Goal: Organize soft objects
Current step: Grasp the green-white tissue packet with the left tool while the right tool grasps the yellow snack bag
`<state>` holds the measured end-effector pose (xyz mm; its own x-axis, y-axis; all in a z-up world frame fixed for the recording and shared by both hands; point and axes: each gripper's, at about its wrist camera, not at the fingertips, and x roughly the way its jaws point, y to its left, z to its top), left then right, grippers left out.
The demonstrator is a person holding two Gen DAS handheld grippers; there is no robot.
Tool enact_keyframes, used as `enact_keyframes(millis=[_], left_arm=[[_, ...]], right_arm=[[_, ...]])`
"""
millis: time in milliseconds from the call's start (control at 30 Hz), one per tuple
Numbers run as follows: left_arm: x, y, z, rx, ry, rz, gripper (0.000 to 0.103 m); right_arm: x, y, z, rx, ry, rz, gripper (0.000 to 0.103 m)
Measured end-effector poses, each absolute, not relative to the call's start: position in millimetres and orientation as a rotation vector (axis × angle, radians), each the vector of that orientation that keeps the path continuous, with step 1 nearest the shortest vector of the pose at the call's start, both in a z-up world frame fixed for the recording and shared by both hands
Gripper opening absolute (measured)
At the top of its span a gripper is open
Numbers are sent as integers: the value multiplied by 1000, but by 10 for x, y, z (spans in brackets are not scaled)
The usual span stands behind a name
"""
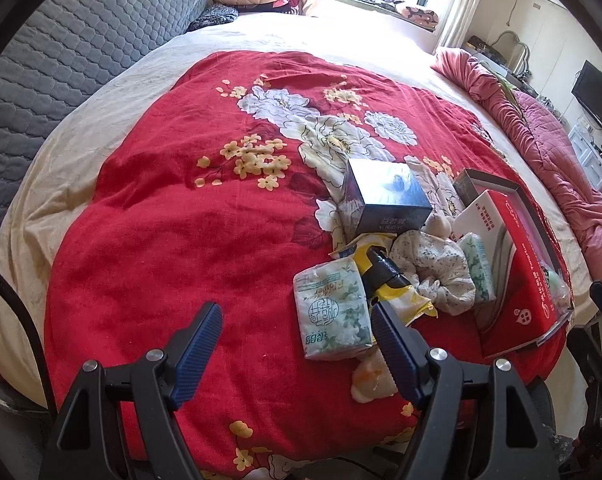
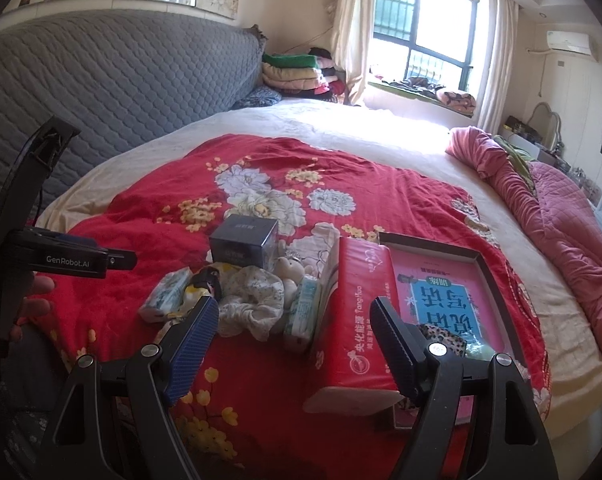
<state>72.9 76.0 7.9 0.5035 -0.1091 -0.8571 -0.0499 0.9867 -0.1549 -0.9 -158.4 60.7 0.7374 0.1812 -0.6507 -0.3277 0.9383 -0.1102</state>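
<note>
A heap of small things lies on the red flowered quilt (image 1: 173, 220). In the left wrist view: a green-white tissue pack (image 1: 333, 312), a yellow-black pouch (image 1: 389, 280), a white floral cloth (image 1: 433, 268), a second tissue pack (image 1: 479, 268), a small plush toy (image 1: 439, 222) and a dark box (image 1: 389, 200). My left gripper (image 1: 295, 344) is open and empty, just short of the tissue pack. My right gripper (image 2: 293, 340) is open and empty, above the quilt in front of the floral cloth (image 2: 253, 300) and the red box (image 2: 357, 320).
An open tray (image 2: 489, 276) holding a pink booklet and a leopard-print item (image 2: 445, 340) stands to the right. A pink quilt (image 2: 561, 220) is bunched at the bed's right side. A grey quilted headboard (image 2: 101, 92) and folded blankets (image 2: 293, 72) stand behind.
</note>
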Motion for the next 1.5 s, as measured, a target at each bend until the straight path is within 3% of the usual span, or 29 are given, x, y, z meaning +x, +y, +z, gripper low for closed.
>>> enact_keyframes(millis=[1167,1300,1500], left_arm=[[1316,776,-748,-378,1256,-129,76],[1388,876,-802,-464,1247,-161,56],[1459,1095,-829,-564,1212,-177,51]], right_arm=[[511,-946,-3,-339,807,359,79],[569,-837,-61,-347,819,376,79],[732,-642,-152,-366,842,378,79]])
